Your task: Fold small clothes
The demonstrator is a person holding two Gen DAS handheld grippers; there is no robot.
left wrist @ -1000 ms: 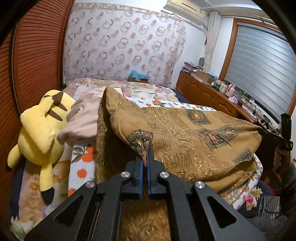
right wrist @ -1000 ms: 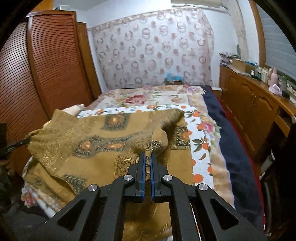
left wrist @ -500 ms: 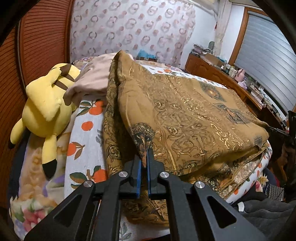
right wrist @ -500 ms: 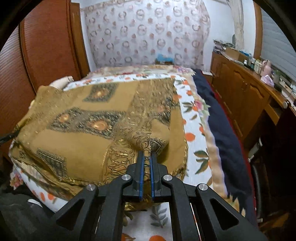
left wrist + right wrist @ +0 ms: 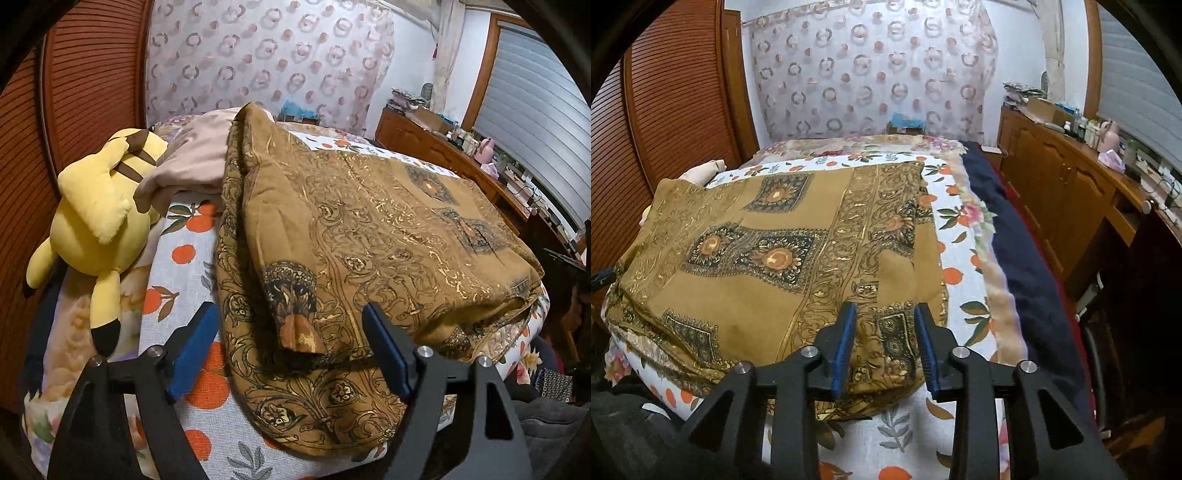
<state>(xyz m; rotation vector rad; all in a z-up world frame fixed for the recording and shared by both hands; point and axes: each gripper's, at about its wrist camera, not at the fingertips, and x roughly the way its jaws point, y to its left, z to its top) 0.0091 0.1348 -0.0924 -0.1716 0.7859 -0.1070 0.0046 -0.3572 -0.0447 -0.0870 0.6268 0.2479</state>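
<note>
A brown cloth with gold and dark ornament (image 5: 369, 236) lies folded over on the bed, its near corners resting on the lower layer. It also shows in the right wrist view (image 5: 768, 280). My left gripper (image 5: 291, 332) is open, its blue pads on either side of the cloth's near left corner, not touching it. My right gripper (image 5: 886, 334) is open above the cloth's near right corner, which lies loose between the pads.
A yellow plush toy (image 5: 99, 218) and a beige pillow (image 5: 188, 166) lie left of the cloth. The bed has a white orange-print sheet (image 5: 964, 291) and a dark blue blanket (image 5: 1027, 258) on the right. A wooden cabinet (image 5: 1060, 192) stands further right.
Both grippers lowered the cloth's held corners toward the near edge and opened, letting them go. The cloth now lies folded flat on the bed.
</note>
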